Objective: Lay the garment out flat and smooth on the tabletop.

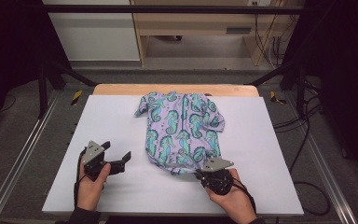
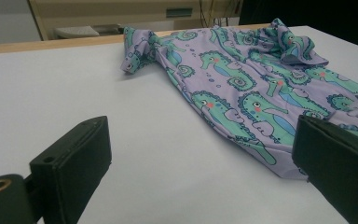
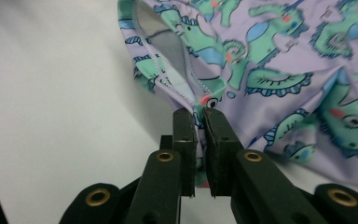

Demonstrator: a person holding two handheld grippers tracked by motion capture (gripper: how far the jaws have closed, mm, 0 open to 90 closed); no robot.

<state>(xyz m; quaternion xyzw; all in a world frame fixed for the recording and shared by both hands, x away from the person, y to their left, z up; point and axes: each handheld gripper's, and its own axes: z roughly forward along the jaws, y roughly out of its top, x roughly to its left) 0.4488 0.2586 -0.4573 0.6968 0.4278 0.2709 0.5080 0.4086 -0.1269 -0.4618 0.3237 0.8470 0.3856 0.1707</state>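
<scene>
A small lilac garment point(image 1: 182, 130) printed with green seahorses lies on the white table top point(image 1: 121, 121), neck end toward the far edge. My right gripper point(image 1: 204, 173) is shut on the garment's near hem; in the right gripper view the jaws pinch the seam edge of the fabric point(image 3: 261, 56) between them, my right gripper point(image 3: 199, 114) pointing into the cloth. My left gripper point(image 1: 120, 156) rests open on the table to the left of the garment, touching nothing. In the left gripper view its wide-apart fingers point(image 2: 74, 158) frame bare table, with the garment point(image 2: 242, 88) ahead to the right.
The table's wooden far edge point(image 1: 177, 88) runs behind the garment. Black frame posts point(image 1: 42, 79) stand at both sides, with cables point(image 1: 307, 116) on the floor at the right. Bare white surface point(image 1: 270, 154) lies around the garment.
</scene>
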